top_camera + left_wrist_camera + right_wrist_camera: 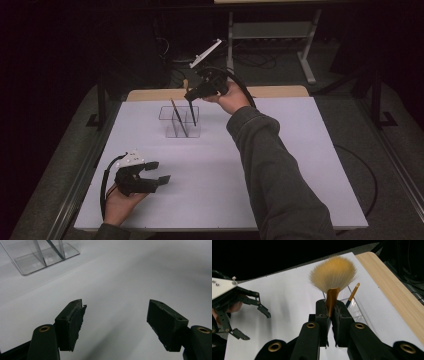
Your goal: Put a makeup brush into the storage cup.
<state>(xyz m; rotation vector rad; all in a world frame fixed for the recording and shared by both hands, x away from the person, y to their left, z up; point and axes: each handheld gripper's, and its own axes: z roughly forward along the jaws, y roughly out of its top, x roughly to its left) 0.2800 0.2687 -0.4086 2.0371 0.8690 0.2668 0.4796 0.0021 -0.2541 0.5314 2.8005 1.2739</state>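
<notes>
My right gripper [332, 312] is shut on the gold ferrule of a make-up brush [333, 273] whose wide tan bristles fan out above the jaws. In the high view this gripper [191, 96] hovers over a clear acrylic holder [167, 129] at the back of the table. The brush's dark handle [192, 115] reaches down into the holder's right compartment. A thin pencil-like brush [173, 107] leans in the left compartment. My left gripper [159, 171] rests open near the front left, nothing between its jaws [115, 322].
A white sheet [280, 165] covers the table, with a wooden strip [280, 91] along its far edge. A metal table frame [270, 30] stands on the dark floor behind. The person's right sleeve [270, 170] crosses the table's middle. The holder [37, 262] lies well ahead of the left jaws.
</notes>
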